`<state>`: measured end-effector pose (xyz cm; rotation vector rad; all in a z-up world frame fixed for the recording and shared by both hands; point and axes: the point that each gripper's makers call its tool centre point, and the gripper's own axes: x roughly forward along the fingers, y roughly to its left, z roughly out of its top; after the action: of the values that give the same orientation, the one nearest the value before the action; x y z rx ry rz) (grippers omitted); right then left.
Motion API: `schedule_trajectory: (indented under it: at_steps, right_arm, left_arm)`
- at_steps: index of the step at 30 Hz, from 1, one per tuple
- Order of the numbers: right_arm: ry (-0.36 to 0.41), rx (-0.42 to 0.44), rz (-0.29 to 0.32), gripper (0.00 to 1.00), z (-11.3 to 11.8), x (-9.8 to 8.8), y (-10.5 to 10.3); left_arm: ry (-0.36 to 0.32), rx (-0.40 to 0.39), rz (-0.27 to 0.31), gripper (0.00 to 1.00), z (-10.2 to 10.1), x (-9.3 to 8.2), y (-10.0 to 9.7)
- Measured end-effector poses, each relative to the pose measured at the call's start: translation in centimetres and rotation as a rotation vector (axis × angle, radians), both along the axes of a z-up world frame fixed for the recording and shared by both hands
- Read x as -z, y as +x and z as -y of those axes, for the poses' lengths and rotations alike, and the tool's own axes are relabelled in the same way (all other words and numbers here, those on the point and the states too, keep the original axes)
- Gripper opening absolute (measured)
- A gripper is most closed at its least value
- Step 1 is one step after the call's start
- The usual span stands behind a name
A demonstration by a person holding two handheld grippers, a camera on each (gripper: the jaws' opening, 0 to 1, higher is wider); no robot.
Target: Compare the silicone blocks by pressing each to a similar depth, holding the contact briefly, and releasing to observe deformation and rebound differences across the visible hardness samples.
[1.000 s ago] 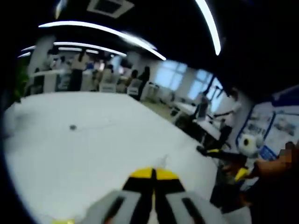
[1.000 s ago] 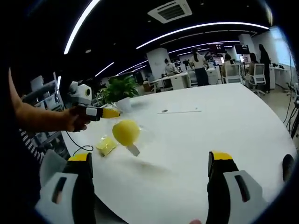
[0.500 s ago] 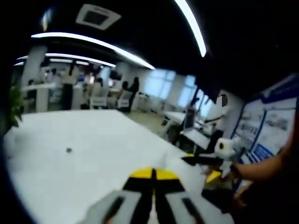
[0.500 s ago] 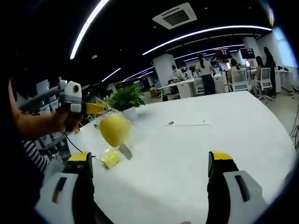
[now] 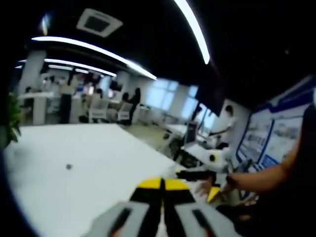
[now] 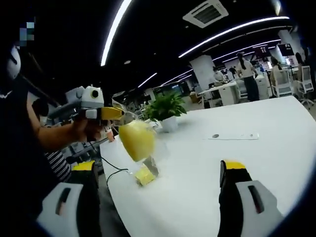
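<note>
right gripper view: left tongs pinch a clear bag with a yellow block above the counter; right tongs spread wide. no pressing started, i'd say.

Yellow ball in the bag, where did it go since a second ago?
The left claw lifted the yellow ball in its clear bag higher above the white table, over the small yellow block. The left claw stayed shut on the clear bag, the right claw stayed open, and the block still lies on the table.
</note>
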<state>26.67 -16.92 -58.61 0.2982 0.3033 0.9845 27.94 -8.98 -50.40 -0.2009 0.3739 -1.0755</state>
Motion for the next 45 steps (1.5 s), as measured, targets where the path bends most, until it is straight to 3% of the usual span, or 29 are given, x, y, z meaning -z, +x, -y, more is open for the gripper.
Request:
schedule_trajectory:
  at_steps: [3,5,7,10,15,27,32,36,39,40,45]
  right_arm:
    - [-0.038,-0.071,0.033,0.87,-0.9,0.1,-0.1]
    - [-0.007,-0.097,0.032,0.88,-1.6,-0.5,-0.2]
    - [-0.002,-0.142,0.073,0.85,-2.3,-1.3,-0.4]
    - [0.018,-0.201,0.090,0.72,-3.2,-2.2,-1.1]
    - [0.057,-0.248,0.116,0.59,-4.4,-3.5,-1.7]
    - [0.076,-0.333,0.144,0.31,-5.8,-4.0,-2.6]
    - [0.065,-0.336,0.169,0.29,-6.2,-4.4,-2.6]
    - [0.037,-0.333,0.188,0.19,-7.4,-3.2,-2.4]
    - [0.077,-0.348,0.111,0.21,-8.1,-2.5,-2.9]
    - [0.059,-0.340,0.148,0.23,-8.2,-2.4,-2.8]
    - [0.048,-0.355,0.155,0.26,-8.8,-2.7,-2.6]
  left_arm:
    - [-0.005,0.039,0.006,0.00,0.3,-0.4,-0.8]
    - [-0.013,0.052,-0.003,0.00,0.4,-0.5,-1.1]
    - [-0.017,0.063,-0.002,0.00,0.5,-0.6,-1.4]
    - [-0.030,0.087,-0.010,0.00,0.7,-1.0,-2.0]
    - [-0.054,0.117,-0.011,0.00,0.9,-1.7,-2.6]
    - [-0.087,0.129,-0.042,0.00,0.9,-1.8,-3.1]
    - [-0.108,0.140,-0.040,0.00,1.0,-2.6,-3.3]
    - [-0.084,0.122,-0.037,0.00,0.7,-1.2,-3.0]
    - [-0.058,0.117,-0.054,0.00,0.0,-0.6,-2.9]
    - [-0.050,0.123,-0.048,0.00,-0.2,-0.5,-3.2]
    - [-0.050,0.124,-0.044,0.00,-0.6,-0.9,-3.3]
